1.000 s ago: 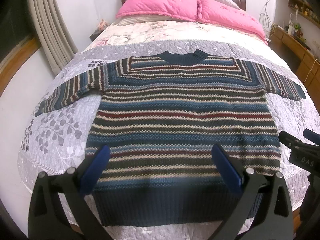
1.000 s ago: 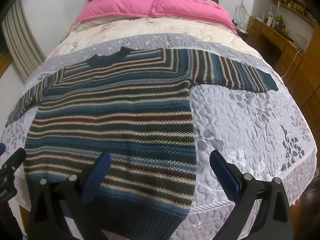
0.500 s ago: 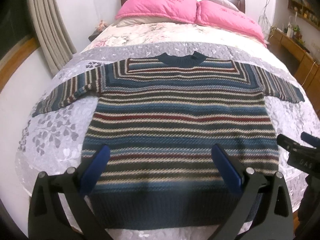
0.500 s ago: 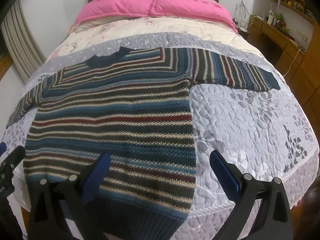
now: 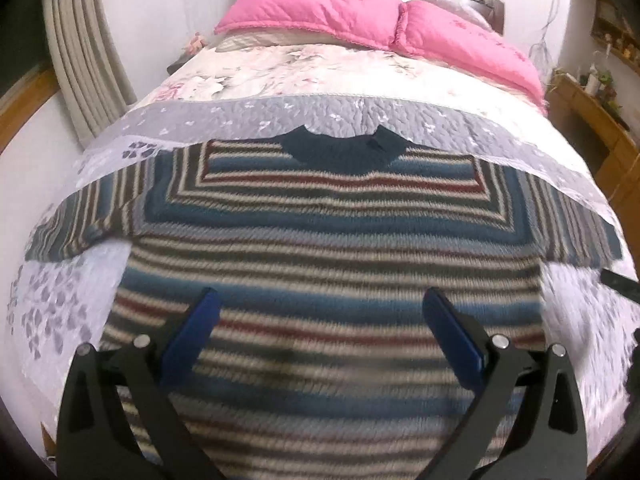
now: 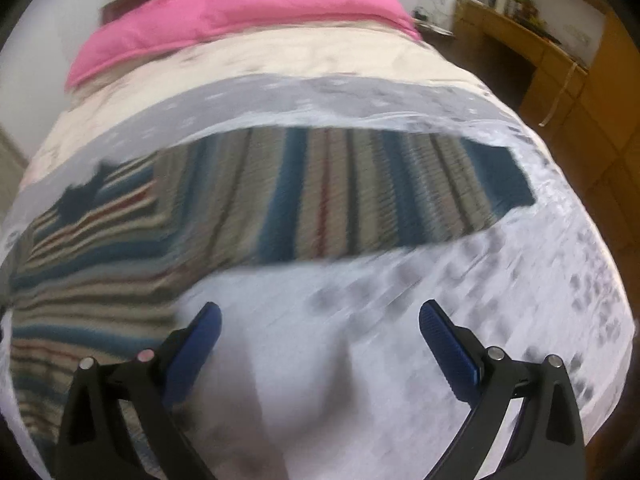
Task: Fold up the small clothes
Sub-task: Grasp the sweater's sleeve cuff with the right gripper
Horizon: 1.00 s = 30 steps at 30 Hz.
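Right wrist view is blurring badly, so the striped knit sweater (image 6: 248, 204) is mostly smearing across the middle left. It's lying flat on the quilted grey bedspread (image 5: 360, 108), hem cut off at the bottom. Left gripper (image 5: 320, 316) and right gripper (image 6: 320, 324) are both holding their jaws wide apart, gripping nothing.

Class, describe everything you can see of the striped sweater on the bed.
The striped sweater looks like a thick knit with blue, cream, grey and dark red bands and a dark blue collar. It lies flat and unfolded on the grey quilt, both sleeves spread sideways, the right sleeve ending in a dark cuff. Neither open hand-held gripper holds it.
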Motion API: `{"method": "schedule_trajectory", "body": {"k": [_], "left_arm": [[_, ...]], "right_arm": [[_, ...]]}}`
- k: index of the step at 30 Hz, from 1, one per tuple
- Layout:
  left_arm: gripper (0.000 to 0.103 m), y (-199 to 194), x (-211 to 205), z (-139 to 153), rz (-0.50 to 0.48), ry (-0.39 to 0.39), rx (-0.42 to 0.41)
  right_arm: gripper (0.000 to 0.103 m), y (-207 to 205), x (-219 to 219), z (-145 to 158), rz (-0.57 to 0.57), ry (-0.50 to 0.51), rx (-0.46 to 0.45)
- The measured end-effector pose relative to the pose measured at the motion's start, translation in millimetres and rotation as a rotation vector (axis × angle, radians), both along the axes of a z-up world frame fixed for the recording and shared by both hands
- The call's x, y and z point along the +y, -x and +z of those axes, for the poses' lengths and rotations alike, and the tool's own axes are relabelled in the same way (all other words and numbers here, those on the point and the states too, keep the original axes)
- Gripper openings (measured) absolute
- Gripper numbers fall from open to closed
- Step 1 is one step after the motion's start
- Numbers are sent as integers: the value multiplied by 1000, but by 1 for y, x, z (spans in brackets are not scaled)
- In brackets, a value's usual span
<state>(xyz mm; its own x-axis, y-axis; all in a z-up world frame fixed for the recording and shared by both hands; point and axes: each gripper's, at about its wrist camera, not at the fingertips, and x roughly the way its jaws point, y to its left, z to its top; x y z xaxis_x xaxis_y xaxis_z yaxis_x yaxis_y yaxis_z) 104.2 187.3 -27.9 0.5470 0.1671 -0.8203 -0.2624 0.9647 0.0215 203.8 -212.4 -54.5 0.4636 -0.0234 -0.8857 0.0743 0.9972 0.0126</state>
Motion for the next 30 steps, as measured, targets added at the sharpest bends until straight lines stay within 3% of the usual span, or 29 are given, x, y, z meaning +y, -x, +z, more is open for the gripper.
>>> {"method": "schedule_trajectory", "body": {"k": [3, 10, 14, 19, 27, 30], "left_arm": [[100, -33, -7, -10, 14, 4, 15], [100, -76, -27, -25, -1, 20, 30], [100, -82, -34, -28, -24, -6, 25], [100, -87, -33, -34, -30, -31, 35], [100, -95, -16, -39, 17, 1, 42], [100, -99, -7, -42, 40, 10, 51]], "right_arm": [[99, -40, -52, -16, -39, -4, 60], [99, -93, -176, -55, -188, -165, 162], [98, -108, -218, -74, -227, -265, 181], [96, -117, -232, -75, -251, -319, 152], [60, -125, -226, -66, -237, -192, 121], [34, -120, -226, -57, -212, -227, 80]]}}
